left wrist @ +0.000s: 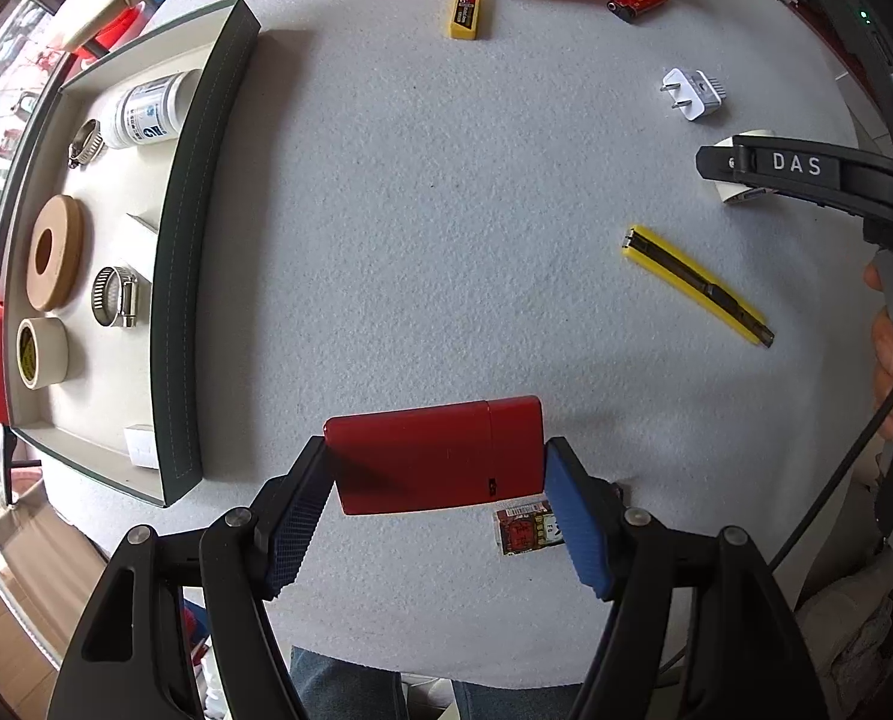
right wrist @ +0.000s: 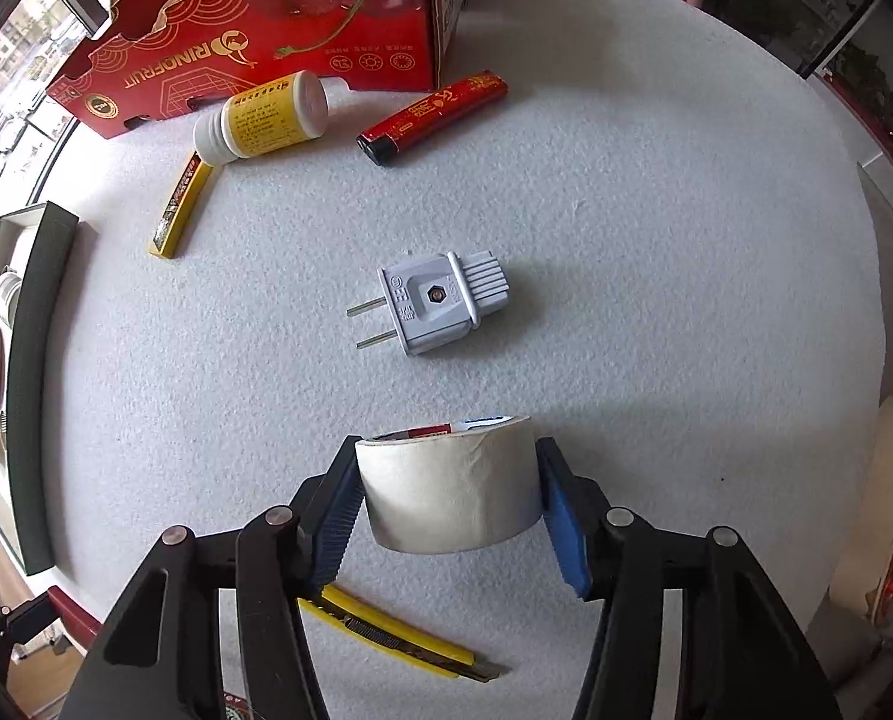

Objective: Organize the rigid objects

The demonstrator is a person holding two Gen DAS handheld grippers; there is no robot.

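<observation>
Grip looks thin on both sides: your left gripper pinches the red lighter case end to end, your right gripper squeezes the masking tape roll above the table, either may slip before reaching the tray

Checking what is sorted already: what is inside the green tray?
In the green tray: a white bottle, two hose clamps, a wooden ring, a tape roll. Its near wall partly hides a small white box.
</observation>
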